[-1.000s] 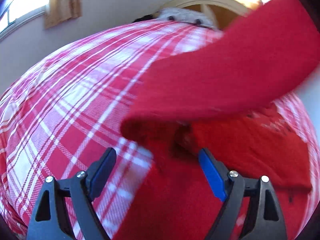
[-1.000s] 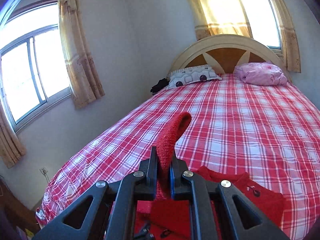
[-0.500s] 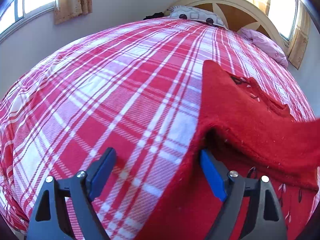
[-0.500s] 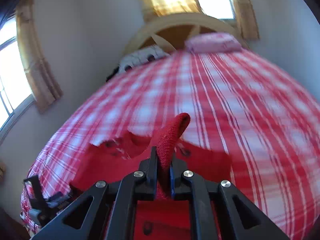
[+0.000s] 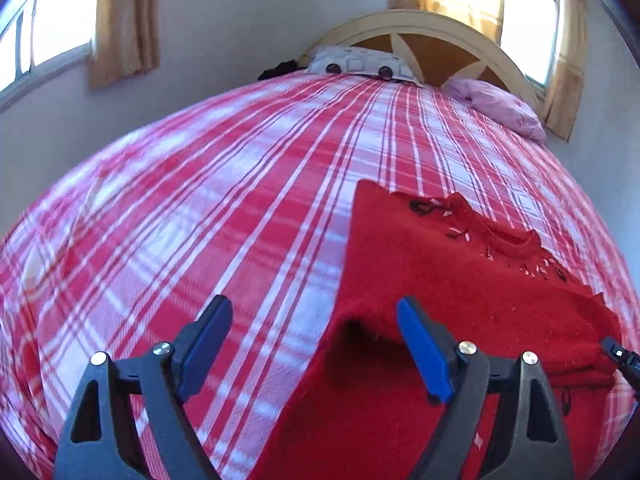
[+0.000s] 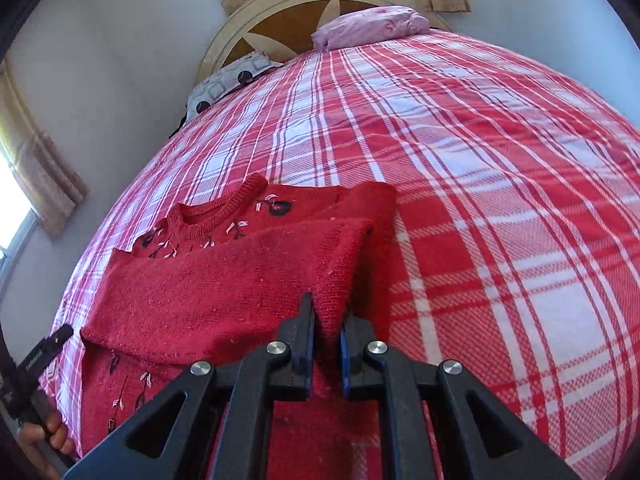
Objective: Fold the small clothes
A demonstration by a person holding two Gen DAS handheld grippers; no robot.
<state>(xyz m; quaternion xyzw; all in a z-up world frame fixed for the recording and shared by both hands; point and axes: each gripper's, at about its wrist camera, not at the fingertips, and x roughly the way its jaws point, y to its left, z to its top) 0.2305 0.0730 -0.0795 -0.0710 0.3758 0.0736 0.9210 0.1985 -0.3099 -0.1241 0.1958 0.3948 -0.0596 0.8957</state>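
Note:
A red knitted sweater (image 5: 460,280) with small embroidered flowers lies on the red-and-white plaid bedspread (image 5: 200,220), neck toward the headboard. One part is folded across its body (image 6: 224,280). My right gripper (image 6: 326,320) sits low at the fold's right corner. A wedge of the red knit is still pinched between its jaws, which are opening. My left gripper (image 5: 312,312) hovers open above the sweater's left edge with nothing between its blue pads (image 5: 420,344). Its tip (image 6: 48,348) shows at the left rim of the right wrist view.
A grey patterned pillow (image 5: 360,66) and a pink bundle (image 5: 496,108) lie against the arched headboard (image 5: 440,40). Curtained windows flank the bed. Bare plaid bedspread (image 6: 500,200) stretches right of and beyond the sweater. A person's hand (image 6: 52,436) holds the left gripper.
My right gripper swung down and across with the red knit, laying it flat over the sweater's body. The left gripper stayed open and lifted a little.

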